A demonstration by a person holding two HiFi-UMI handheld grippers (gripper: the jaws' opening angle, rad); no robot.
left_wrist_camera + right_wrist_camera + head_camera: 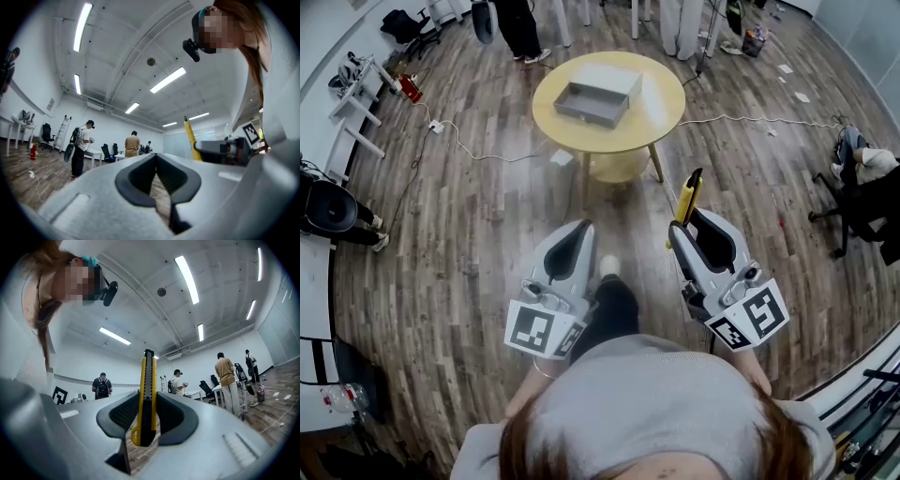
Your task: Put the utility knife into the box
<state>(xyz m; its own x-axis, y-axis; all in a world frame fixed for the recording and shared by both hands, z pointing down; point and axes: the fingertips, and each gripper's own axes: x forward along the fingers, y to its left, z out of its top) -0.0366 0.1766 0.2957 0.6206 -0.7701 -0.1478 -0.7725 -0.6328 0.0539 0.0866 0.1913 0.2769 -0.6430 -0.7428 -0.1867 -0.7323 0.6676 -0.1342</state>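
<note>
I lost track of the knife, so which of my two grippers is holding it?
The right gripper: its jaws clamp the yellow utility knife, which sticks out past them. The left gripper holds nothing between its jaws.

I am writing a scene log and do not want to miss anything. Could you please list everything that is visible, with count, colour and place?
table: one, round, pale yellow, on the wood floor ahead of the person
box: one, grey, open on top, on the table
knife: one, yellow and black, upright between the right gripper's jaws
cables: at least two, white, on the floor at both sides of the table
chair: one, black, at the right edge of the head view
people: several, standing in the background near desks
left gripper: one, grey, jaws together, empty
right gripper: one, grey, shut on the knife
</note>
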